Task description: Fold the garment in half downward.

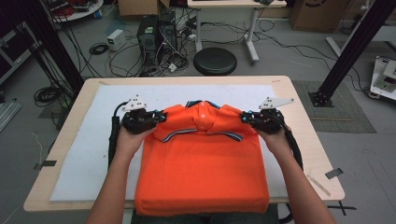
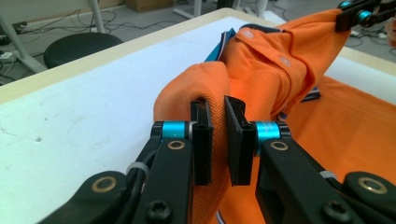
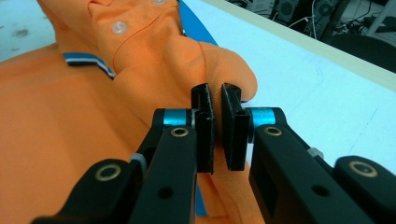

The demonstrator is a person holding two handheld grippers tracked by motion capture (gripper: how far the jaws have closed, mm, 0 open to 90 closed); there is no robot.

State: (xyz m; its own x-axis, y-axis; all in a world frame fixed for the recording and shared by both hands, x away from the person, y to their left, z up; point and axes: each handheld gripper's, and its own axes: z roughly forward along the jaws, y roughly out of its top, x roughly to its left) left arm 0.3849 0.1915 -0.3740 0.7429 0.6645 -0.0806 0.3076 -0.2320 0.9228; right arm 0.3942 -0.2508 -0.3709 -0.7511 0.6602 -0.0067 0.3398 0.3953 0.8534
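the soft orange polo shirt (image 1: 201,168) lies folded in the middle of the white-covered tabletop (image 1: 84,154). the left gripper (image 1: 158,117), at 10 o'clock of the shirt, pinches its bumpy knit shoulder tight. the right gripper (image 1: 246,117), at 2 o'clock, pinches the other shoulder.

Left gripper (image 2: 218,140) pinches a fold of the orange polo shirt (image 2: 261,79).

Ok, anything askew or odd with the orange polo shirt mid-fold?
Nothing is damaged. The orange polo shirt lies square on the white mat, its hem overhanging the near table edge. The left gripper and right gripper pinch matching shoulder folds.
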